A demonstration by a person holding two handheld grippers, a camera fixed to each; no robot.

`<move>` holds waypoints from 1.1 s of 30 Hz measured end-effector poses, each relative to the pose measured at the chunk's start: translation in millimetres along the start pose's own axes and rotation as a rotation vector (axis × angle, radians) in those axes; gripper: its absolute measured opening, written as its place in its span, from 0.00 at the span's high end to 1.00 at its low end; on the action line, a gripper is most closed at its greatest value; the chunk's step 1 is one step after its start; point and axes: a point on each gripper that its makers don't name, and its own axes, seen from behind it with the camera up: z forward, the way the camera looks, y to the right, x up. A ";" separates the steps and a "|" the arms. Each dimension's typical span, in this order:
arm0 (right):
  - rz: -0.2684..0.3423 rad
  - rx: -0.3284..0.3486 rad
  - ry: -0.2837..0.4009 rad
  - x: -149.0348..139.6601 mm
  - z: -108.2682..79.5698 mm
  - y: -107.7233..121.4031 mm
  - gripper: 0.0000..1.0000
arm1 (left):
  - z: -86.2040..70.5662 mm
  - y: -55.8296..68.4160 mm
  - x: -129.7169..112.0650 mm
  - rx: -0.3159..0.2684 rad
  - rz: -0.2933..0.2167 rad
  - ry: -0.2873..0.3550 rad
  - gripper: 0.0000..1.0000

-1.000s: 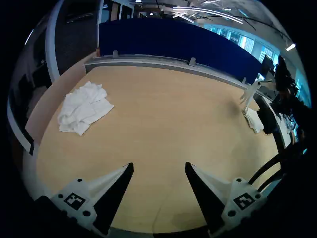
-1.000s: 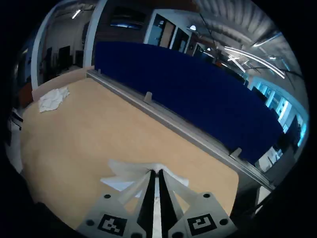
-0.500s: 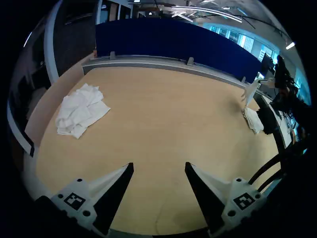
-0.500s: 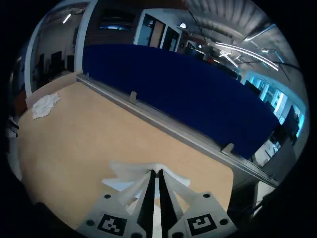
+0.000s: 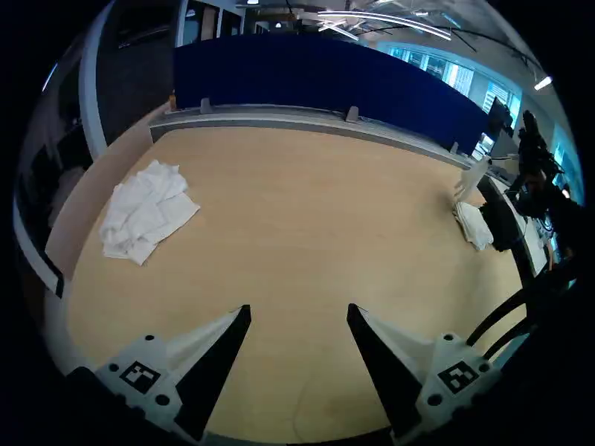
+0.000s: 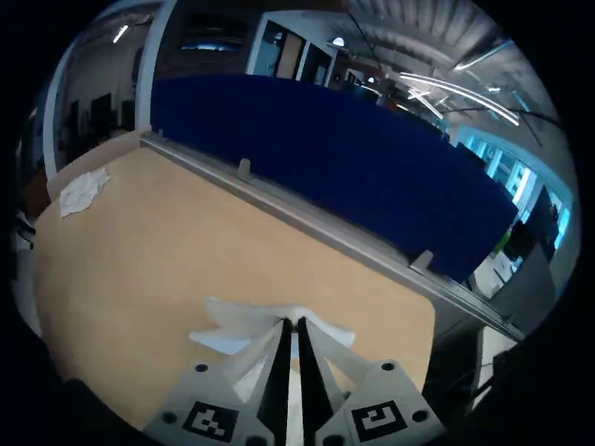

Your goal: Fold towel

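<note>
A crumpled white towel (image 5: 143, 212) lies at the left side of the wooden table (image 5: 312, 215); in the right gripper view it is a small white heap (image 6: 80, 192) far off to the left. My left gripper (image 5: 297, 308) hovers open over the near table edge with nothing between its fingers. My right gripper (image 6: 291, 321) is shut on a second white towel (image 6: 238, 327), whose cloth fans out past the fingertips just above the table. In the left gripper view that towel (image 5: 474, 224) sits at the table's right edge, with the other gripper (image 5: 471, 177) above it.
A blue partition (image 5: 320, 74) on a grey rail (image 5: 297, 119) runs along the table's far side. A person (image 5: 539, 189) stands at the right end. Black chair arms (image 5: 513, 312) sit at the near right corner. Bare wood lies between the two towels.
The crumpled towel has drifted slightly left and down in the left gripper view as the hand shifted. The right gripper stays shut on its towel, its view turned a little.
</note>
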 end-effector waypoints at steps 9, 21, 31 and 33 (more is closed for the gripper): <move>0.076 -0.029 -0.067 -67.9 -17.4 1.0 0.94 | 5.4 7.5 4.4 -0.015 0.016 -0.005 0.04; 0.205 -0.093 -0.178 -158.8 -26.1 5.0 0.94 | 8.2 7.5 1.3 -0.017 0.040 -0.022 0.03; 0.303 -0.153 -0.248 -206.2 -25.2 1.8 0.94 | 7.2 10.5 -1.4 -0.020 0.048 -0.024 0.03; 0.320 -0.162 -0.265 -216.7 -23.9 -0.5 0.94 | 6.5 10.3 -2.0 -0.019 0.049 -0.024 0.03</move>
